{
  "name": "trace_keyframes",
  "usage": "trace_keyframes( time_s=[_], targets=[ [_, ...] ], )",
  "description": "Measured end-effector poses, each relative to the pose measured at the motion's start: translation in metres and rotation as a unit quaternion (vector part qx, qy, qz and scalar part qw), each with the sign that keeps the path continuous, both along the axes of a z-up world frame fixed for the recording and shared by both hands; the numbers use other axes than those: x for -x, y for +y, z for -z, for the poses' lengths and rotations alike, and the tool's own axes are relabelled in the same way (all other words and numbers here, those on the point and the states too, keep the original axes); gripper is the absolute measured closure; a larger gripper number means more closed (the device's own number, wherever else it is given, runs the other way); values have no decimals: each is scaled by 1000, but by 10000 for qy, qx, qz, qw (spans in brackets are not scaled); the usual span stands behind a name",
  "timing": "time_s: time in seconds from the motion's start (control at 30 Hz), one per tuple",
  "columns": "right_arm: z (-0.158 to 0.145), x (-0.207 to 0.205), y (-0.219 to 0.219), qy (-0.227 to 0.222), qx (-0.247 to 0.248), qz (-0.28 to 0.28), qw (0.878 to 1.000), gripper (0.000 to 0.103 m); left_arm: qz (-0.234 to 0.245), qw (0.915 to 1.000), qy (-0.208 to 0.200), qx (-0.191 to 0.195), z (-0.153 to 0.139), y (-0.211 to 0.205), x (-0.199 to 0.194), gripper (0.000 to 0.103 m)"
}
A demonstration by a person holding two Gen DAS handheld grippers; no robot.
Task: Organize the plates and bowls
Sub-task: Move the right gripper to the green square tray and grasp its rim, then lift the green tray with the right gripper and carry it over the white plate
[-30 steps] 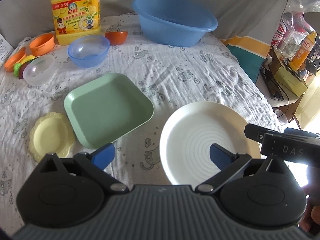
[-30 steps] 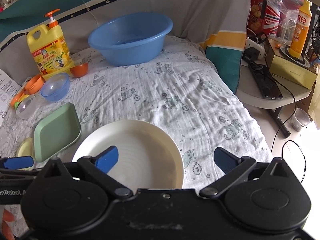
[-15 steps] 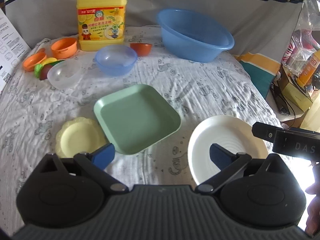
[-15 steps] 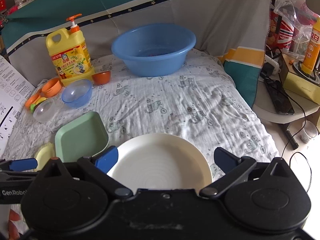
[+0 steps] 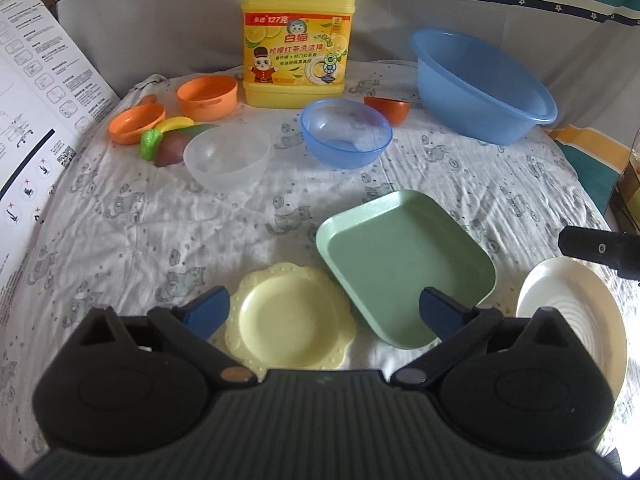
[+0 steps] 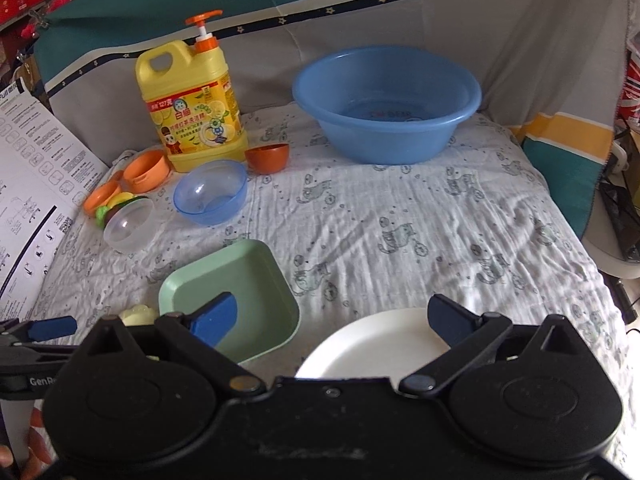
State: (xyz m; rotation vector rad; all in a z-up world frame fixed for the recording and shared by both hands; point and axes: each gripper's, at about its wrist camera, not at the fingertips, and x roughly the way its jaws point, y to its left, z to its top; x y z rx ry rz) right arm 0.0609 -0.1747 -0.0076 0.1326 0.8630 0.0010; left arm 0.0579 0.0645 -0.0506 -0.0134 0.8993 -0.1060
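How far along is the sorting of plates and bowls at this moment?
Nothing looks done: the yellow plate, green square plate and white plate lie separately, and the clear bowl and blue bowl stand unstacked. Both the left gripper and right gripper are open and empty. All stacking remains.

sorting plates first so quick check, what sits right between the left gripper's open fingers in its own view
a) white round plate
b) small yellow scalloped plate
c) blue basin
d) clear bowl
b: in the left wrist view the small yellow scalloped plate lies flat on the cloth between the open fingers of the left gripper, beside the green square plate.
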Motion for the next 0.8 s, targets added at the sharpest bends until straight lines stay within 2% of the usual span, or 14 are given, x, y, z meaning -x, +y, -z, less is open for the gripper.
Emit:
trace_keyframes(
  time_s=[0.13, 0.3, 0.37, 0.43, 0.5, 0.57, 0.73, 0.8],
  targets=[
    [12, -28, 17, 84, -2, -334, 9994, 5, 56, 9999, 103, -27, 11, 2, -19, 0],
    [35, -55, 32, 299, -45, -752, 9967, 24, 154, 9996, 222, 3, 22, 3, -38, 0],
    [42, -64, 36, 358, -28, -857, 9957, 27, 200, 9995, 262, 11, 26, 3, -45, 0],
    [49, -72, 38, 427, -14, -936, 9947, 34, 240, 9992, 308, 27, 29, 2, -50, 0],
    [57, -79, 39, 520, -13, -987, 9938, 47, 267, 9991, 338, 51, 30, 2, -54, 0],
    [64, -85, 39, 625, -29, -1027, 9927, 56, 296, 9989, 361, 68, 32, 1, -58, 0],
    [78, -92, 41, 829, -117, -1132, 9900, 68, 356, 9984, 438, 81, 37, -1, -64, 0],
    [82, -92, 42, 863, -135, -1162, 9894, 77, 357, 9982, 479, 96, 39, -2, -66, 0]
  ],
)
